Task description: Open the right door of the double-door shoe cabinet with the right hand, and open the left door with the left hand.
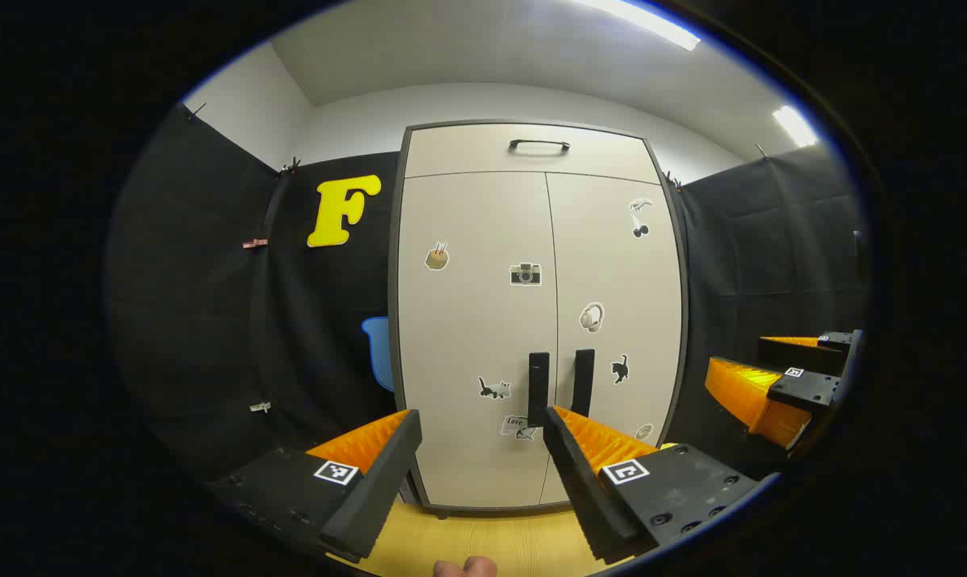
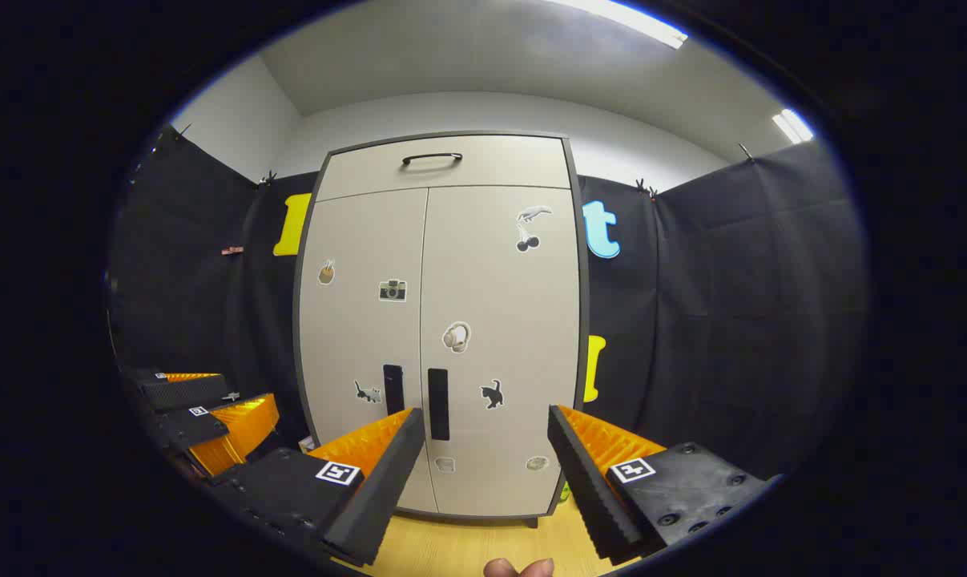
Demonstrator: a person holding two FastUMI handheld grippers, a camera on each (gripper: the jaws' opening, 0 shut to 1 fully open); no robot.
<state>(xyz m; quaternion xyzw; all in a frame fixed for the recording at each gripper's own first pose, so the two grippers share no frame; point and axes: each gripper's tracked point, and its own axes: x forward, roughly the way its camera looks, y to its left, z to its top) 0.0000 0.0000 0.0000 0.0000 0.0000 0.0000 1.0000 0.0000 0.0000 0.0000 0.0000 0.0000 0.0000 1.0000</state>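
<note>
A tall beige shoe cabinet (image 1: 531, 320) (image 2: 443, 336) stands ahead with both doors closed and small stickers on them. Two dark vertical handles sit side by side near the seam: the left door handle (image 1: 538, 389) (image 2: 392, 389) and the right door handle (image 1: 583, 382) (image 2: 438, 404). In the left gripper view my left gripper (image 1: 483, 425) is open, some way short of the doors, roughly level with the left handle. In the right gripper view my right gripper (image 2: 483, 425) is open too, just right of the right handle and apart from it. Each gripper also appears at the other view's edge (image 1: 779, 385) (image 2: 203, 417).
A drawer with a dark handle (image 1: 539, 145) (image 2: 432, 159) tops the cabinet. Black cloth walls (image 1: 211, 304) (image 2: 731, 320) close in on both sides. A light wooden floor (image 1: 483, 545) (image 2: 451, 549) lies below the cabinet. A fingertip (image 1: 465, 567) shows at the bottom edge.
</note>
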